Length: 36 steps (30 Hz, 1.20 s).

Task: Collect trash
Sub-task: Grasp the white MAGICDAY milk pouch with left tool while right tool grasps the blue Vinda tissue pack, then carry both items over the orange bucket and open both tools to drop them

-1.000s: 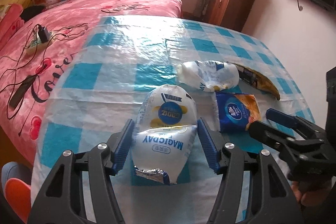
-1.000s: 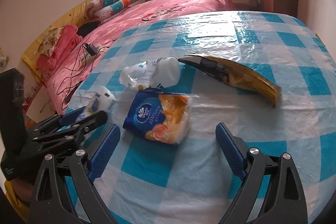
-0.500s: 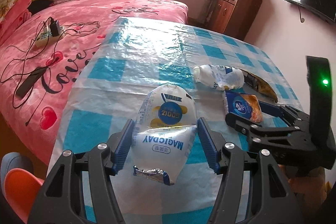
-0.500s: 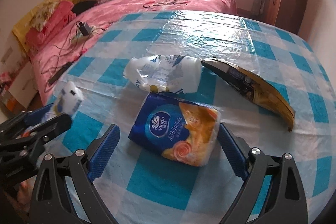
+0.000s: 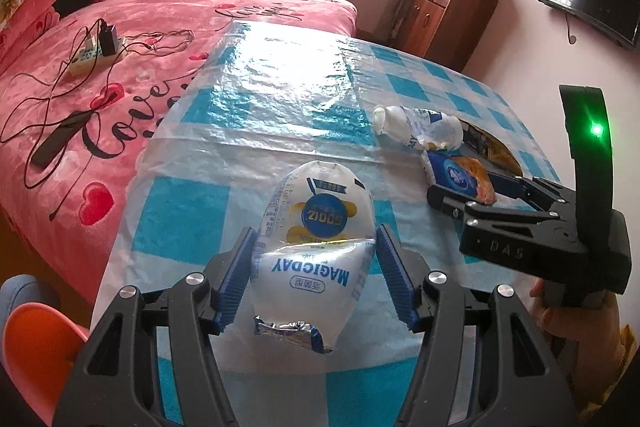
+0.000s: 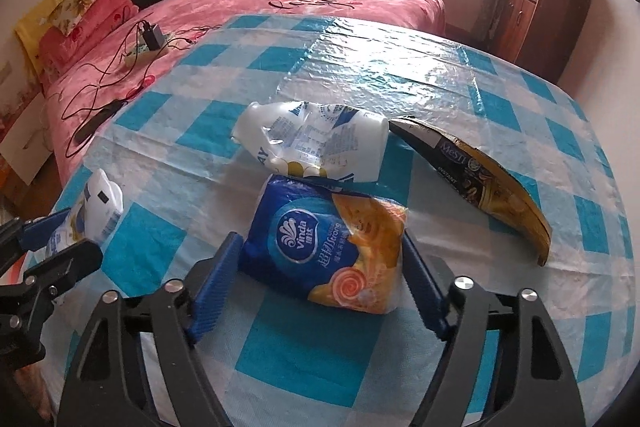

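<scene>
My left gripper (image 5: 316, 263) is shut on a white MAGICDAY pouch (image 5: 316, 239) and holds it above the table's near edge; the pouch also shows in the right wrist view (image 6: 94, 213). My right gripper (image 6: 320, 267) is open, its blue pads on either side of a blue and orange Vinda tissue pack (image 6: 324, 247) lying on the checked tablecloth (image 6: 440, 75); whether the pads touch it I cannot tell. Behind the pack lie a crumpled white pouch (image 6: 316, 147) and a black and gold coffee wrapper (image 6: 480, 183).
A pink bed (image 5: 100, 67) with a power strip and cables (image 5: 92, 51) stands left of the table. A wooden cabinet (image 5: 448, 15) with folded blankets stands at the back, a wall TV (image 5: 580, 3) to the right. An orange stool (image 5: 36, 343) shows at lower left.
My left gripper has lifted and drawn back with the white pouch. My right gripper has moved forward so that its pads now flank the tissue pack, and the jaws have narrowed.
</scene>
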Available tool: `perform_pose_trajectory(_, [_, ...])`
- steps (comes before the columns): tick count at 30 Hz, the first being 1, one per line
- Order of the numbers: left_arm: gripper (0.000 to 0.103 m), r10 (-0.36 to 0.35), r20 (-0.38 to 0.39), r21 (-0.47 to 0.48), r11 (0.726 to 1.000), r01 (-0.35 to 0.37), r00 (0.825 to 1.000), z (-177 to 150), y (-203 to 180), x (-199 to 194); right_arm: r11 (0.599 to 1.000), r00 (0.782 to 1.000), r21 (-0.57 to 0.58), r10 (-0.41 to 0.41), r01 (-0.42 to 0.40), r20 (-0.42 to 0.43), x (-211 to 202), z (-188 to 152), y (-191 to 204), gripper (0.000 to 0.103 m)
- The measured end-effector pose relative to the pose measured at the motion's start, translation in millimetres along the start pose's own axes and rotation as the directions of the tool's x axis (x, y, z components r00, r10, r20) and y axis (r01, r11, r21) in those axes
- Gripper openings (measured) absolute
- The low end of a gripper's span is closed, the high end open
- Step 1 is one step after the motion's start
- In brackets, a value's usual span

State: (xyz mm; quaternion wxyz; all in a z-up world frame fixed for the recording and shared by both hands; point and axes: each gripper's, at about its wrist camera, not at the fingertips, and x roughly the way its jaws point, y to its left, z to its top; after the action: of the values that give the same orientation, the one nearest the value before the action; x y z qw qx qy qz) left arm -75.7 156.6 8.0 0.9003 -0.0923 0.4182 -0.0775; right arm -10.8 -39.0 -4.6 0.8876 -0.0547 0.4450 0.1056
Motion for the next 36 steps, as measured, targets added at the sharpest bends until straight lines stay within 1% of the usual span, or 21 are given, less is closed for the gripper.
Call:
perform_pose_trajectory(1, [0.062, -0.002, 0.0, -0.001, 1.0, 0.002, 1.0, -1, 1, -1, 1.0, 1.0, 0.001, 0.0, 0.0, 0.004, -1, -1, -1, 0.068])
perform_pose_trajectory(4, [0.062, -0.004, -0.001, -0.002, 1.0, 0.004, 1.0, -4, 2, -4, 1.0, 1.0, 0.003, 0.016, -0.016, 0.014, -4, -3, -2, 0.061])
perform_pose_trajectory(10, [0.062, -0.006, -0.005, -0.006, 1.0, 0.006, 1.0, -10, 5, -8, 0.998, 0.998, 0.025, 0.054, -0.055, 0.028, -13, -11, -6, 0.055])
perform_pose_trajectory(18, [0.062, -0.001, -0.005, -0.009, 1.0, 0.001, 1.0, -22, 11, -22, 0.993, 0.994, 0.058, 0.1, -0.102, 0.041, -26, -26, -6, 0.049])
perform_pose_trajectory(23, [0.062, 0.005, 0.002, -0.013, 1.0, -0.005, 1.0, -28, 16, -33, 0.99, 0.992, 0.063, 0.12, -0.123, 0.045, -34, -35, 0, 0.048])
perform_pose_trajectory(30, [0.062, 0.015, 0.006, -0.024, 1.0, -0.015, 1.0, -37, 25, -47, 0.986, 0.986, 0.05, 0.158, -0.16, 0.046, -46, -49, 17, 0.048])
perform_pose_trajectory(36, [0.062, 0.024, 0.01, -0.035, 0.999, -0.024, 1.0, -45, 35, -58, 0.977, 0.976, 0.028, 0.21, -0.212, 0.048, -60, -57, 37, 0.048])
